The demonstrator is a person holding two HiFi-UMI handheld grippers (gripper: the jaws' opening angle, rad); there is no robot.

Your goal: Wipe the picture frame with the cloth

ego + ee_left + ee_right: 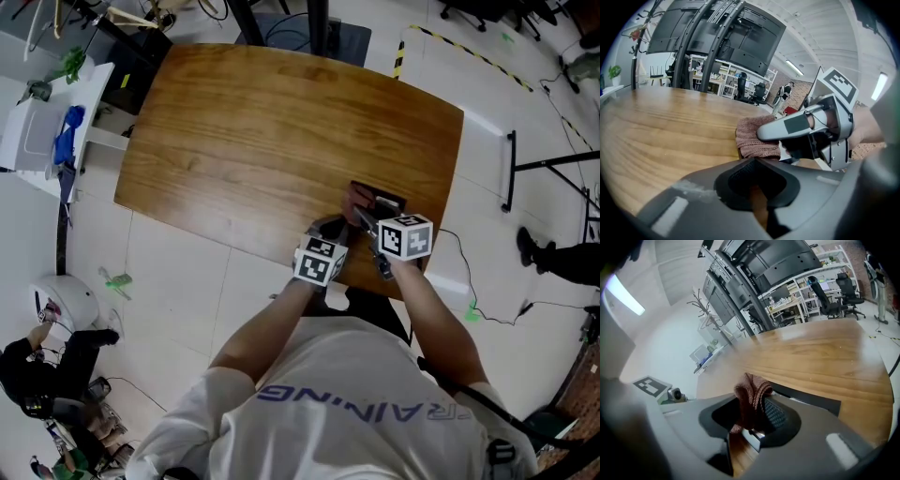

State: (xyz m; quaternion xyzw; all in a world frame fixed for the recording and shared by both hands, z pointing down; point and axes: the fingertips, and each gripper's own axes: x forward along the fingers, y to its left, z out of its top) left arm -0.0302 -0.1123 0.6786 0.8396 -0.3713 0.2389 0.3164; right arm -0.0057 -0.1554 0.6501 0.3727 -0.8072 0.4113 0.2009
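The dark picture frame [386, 201] lies flat near the front right edge of the wooden table [281, 122]. In the right gripper view its black edge [811, 400] runs just beyond the jaws. A reddish-brown knitted cloth [750, 394] is bunched between the jaws of my right gripper [752, 418], which is shut on it. The cloth [752, 136] rests on the frame's left end under the right gripper [361, 217]. My left gripper [330, 228] sits close beside it on the left. Its jaws [757, 187] are together, and I see only a sliver of wood between them.
The table's front edge runs just under both grippers. A white cart [37, 131] with a blue item stands off the table's left. A black floor stand [511, 173] and cables are on the right. A person [47, 366] crouches at the lower left.
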